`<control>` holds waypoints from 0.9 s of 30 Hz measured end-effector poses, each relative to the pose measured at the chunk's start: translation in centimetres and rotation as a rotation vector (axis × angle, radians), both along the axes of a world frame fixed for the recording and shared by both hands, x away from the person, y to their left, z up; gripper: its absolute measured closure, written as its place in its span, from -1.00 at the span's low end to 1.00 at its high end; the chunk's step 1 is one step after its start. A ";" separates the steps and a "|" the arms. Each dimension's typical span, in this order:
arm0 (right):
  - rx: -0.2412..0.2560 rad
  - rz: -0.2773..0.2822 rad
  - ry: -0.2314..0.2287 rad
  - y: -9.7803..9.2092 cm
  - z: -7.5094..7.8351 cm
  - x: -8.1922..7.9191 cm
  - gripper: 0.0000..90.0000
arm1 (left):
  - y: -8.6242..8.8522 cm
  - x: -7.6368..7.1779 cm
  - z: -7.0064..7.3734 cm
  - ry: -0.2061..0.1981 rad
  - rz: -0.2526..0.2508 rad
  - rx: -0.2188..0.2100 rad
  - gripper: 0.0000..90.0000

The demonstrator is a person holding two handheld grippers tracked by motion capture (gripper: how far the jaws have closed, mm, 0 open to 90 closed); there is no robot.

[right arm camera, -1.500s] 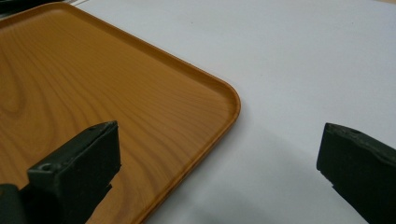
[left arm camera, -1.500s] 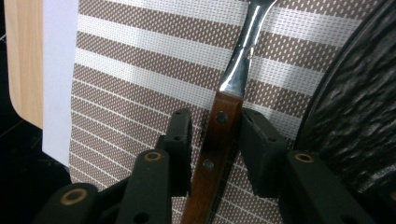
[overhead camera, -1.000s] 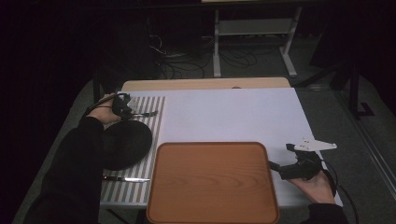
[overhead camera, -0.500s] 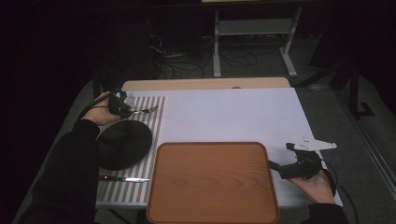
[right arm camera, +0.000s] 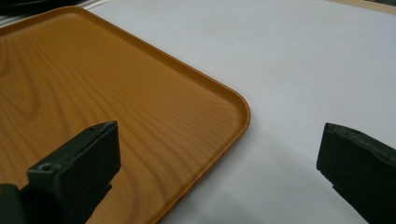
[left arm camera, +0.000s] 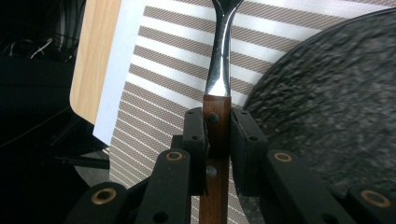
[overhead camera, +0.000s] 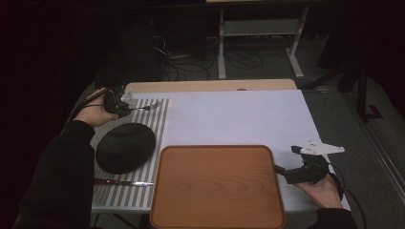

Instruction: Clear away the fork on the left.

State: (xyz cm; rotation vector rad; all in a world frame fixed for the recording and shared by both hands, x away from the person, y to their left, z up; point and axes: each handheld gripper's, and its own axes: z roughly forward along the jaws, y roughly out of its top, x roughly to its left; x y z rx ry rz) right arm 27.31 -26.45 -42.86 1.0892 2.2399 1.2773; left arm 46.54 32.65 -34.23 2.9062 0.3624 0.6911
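Fork point(left arm camera: 219, 70): clamped by its brown wooden handle in the left tool point(left arm camera: 218, 135); the metal neck runs straight out from the jaws over the striped mat point(left arm camera: 154, 93). From the high view, the fork point(overhead camera: 148, 106) points toward the middle of the surface, tines over the far end of the mat.
Left tool: at the far left corner of the surface point(overhead camera: 239, 119), held in the person's left hand point(overhead camera: 93, 113), jaws pressed on both sides of the fork handle.
Right tool point(overhead camera: 286, 164): held in the person's right hand point(overhead camera: 320, 191) at the near right, jaws wide apart and holding nothing; one jaw sits over the tray's corner, the other over the white surface.
Tray point(overhead camera: 217, 188): orange wood-grain, with rounded corners, lying at the near middle of the surface, nothing on it.
Plate point(overhead camera: 125, 148): dark, round, on the striped mat, just near of the left tool.
Knife point(overhead camera: 122, 182): on the mat near its front edge, between the plate and the surface edge, blade pointing toward the tray.
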 end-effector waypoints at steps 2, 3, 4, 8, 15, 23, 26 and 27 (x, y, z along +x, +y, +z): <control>0.001 -0.002 0.001 0.0 0.0 0.0 -1.00 | -0.1 -0.2 0.1 0.007 -0.004 0.001 0.71; 0.002 -0.002 0.000 0.0 0.0 0.0 -1.00 | -0.2 -0.4 0.2 0.007 -0.006 -0.004 0.71; 0.002 -0.004 0.000 0.0 0.0 -0.1 -1.00 | -0.3 -0.6 0.4 0.009 -0.009 -0.014 0.71; 0.007 -0.004 0.001 0.0 0.0 -0.1 -1.00 | -1.3 -2.0 0.9 0.020 -0.031 -0.019 0.71; 0.008 -0.006 0.004 0.0 0.0 -0.1 -1.00 | -2.1 -3.9 1.4 0.006 -0.045 -0.036 0.71; 0.012 -0.010 0.001 -0.1 0.0 -0.1 -1.00 | -2.5 -5.5 2.0 -0.024 -0.065 -0.068 0.71; 0.013 -0.010 0.003 -0.1 0.0 -0.1 -1.00 | -2.8 -6.3 2.3 -0.038 -0.058 -0.093 0.71; 0.013 -0.010 0.004 -0.1 0.0 -0.1 -1.00 | -2.8 -6.3 2.3 -0.038 -0.058 -0.093 0.71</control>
